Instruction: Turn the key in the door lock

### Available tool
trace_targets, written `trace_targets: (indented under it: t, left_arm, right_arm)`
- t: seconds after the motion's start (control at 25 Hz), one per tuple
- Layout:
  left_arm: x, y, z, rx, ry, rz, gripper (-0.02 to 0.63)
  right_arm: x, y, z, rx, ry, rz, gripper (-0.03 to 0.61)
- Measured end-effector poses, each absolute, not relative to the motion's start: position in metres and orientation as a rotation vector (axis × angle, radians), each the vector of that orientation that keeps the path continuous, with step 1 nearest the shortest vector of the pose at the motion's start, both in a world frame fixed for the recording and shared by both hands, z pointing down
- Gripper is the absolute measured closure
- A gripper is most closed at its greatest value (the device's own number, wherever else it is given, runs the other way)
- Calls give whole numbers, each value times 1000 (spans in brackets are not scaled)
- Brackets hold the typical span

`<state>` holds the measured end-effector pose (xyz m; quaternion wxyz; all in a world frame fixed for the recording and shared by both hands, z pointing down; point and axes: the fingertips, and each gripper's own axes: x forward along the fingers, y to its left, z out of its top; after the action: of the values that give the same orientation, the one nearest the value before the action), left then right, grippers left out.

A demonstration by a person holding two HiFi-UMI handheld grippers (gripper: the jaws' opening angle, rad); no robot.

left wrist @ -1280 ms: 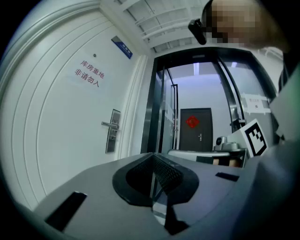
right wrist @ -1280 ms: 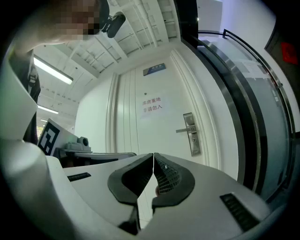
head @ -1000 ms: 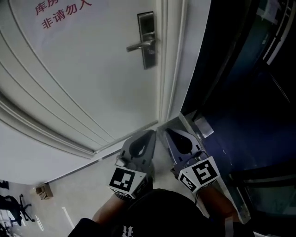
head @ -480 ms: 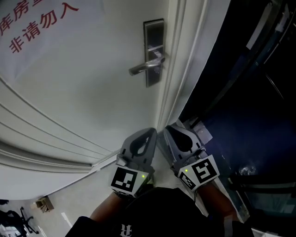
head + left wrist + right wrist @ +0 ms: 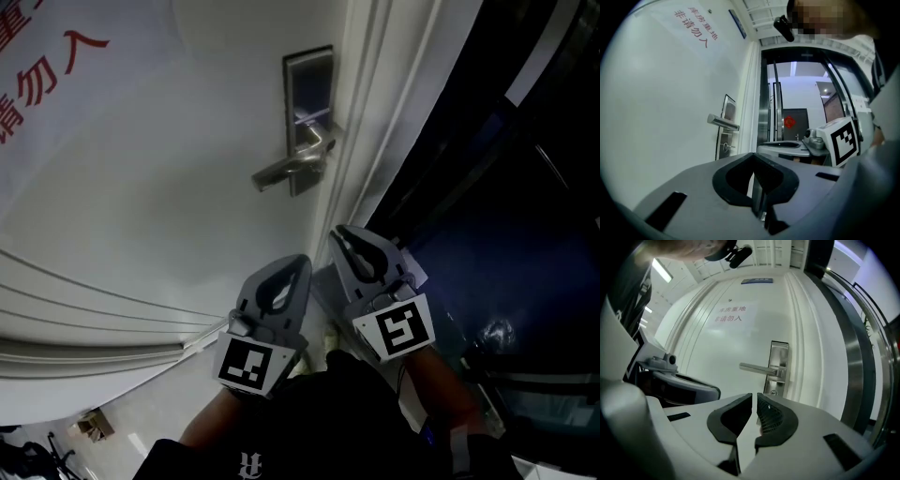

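Handle (image 5: pixel 286 171) nearer; key (image 5: pixel 725 146) well ahead of left tool (image 5: pixel 298 264), right tool (image 5: pixel 341 234); both closed, empty.

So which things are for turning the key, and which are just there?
For the job: lock plate, key below the handle, left tongs and right tongs, both shut, empty.
Just there: red writing on the door, red decoration, small box.

This looks like a corridor in an office or commercial building, outside a storeroom. A white door (image 5: pixel 169 187) carries a red Chinese notice (image 5: pixel 730 314) and a steel lever handle (image 5: pixel 286 172). Metal-framed glass partitions (image 5: pixel 797 89) stand alongside, and a ceiling strip light (image 5: pixel 658 269) runs overhead.
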<state>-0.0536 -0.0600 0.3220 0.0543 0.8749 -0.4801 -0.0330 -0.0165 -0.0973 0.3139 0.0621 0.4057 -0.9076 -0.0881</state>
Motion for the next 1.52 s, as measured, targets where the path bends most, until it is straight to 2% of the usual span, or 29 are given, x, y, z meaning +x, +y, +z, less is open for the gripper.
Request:
trace_targets:
  t: [0.12, 0.32, 0.52, 0.72, 1.08, 1.16, 1.32, 1.52]
  left_arm:
    - [-54, -76, 324, 2628, -1502, -89, 606]
    - [-59, -99, 325, 2575, -1602, -76, 607]
    - [-62, -113, 323, 2539, -1681, -77, 606]
    - [-66, -122, 321, 2510, -1729, -94, 607]
    - [-67, -122, 320, 2505, -1736, -102, 607]
    - [-69, -120, 321, 2501, -1738, -100, 607]
    - [-71, -118, 322, 2507, -1732, -92, 606]
    - [-71, -115, 323, 2518, -1713, -83, 607]
  right_arm:
    - [-16, -126, 319, 1189, -2647, -409, 558]
    - [-25, -168, 327, 1056, -2428, -827, 483]
    - [-34, -189, 338, 897, -2068, -1367, 472]
    - [-41, -196, 343, 823, -1935, -1566, 469]
    - [-52, -216, 338, 940, -1895, -1542, 475]
    - [-51, -217, 336, 986, -1937, -1487, 538]
    - [-51, -219, 335, 1072, -2125, -1259, 557]
    - [-48, -221, 332, 1182, -2437, -779, 557]
